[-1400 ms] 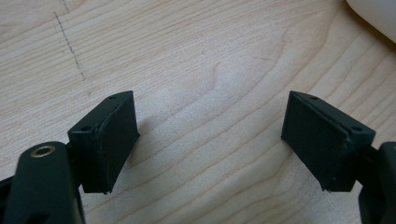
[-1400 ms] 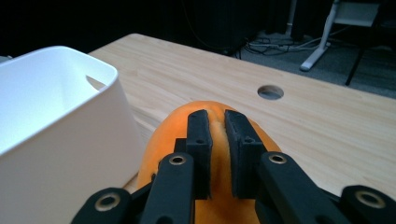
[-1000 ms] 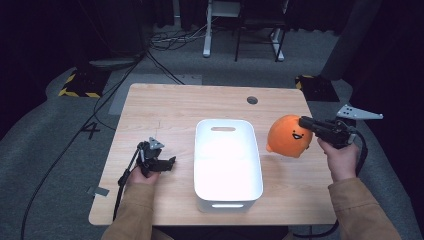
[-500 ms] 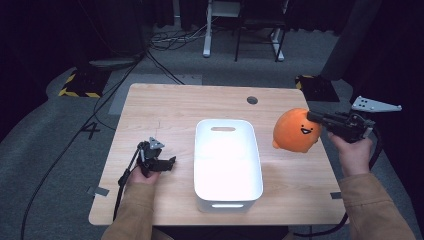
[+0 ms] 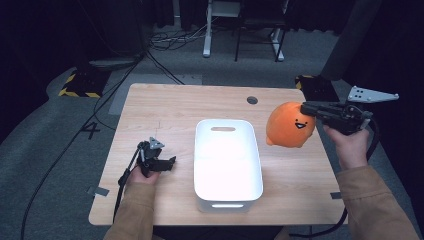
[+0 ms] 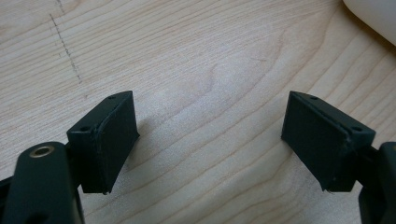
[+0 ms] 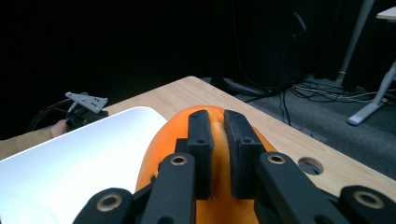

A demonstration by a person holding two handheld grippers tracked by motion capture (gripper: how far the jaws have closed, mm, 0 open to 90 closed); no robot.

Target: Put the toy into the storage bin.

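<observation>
My right gripper was raised above the table's right side, held out level and pointing left, its jaws pinched close together with a fold of orange plush caught between the pads. The right hand gripped the handle from below, with the forearm in a tan sleeve rising from the lower right corner. My left gripper sat low at the table's left near edge, pointing right, jaws spread wide with nothing between them. The left hand cupped it from behind, sleeve coming in from the bottom.
</observation>
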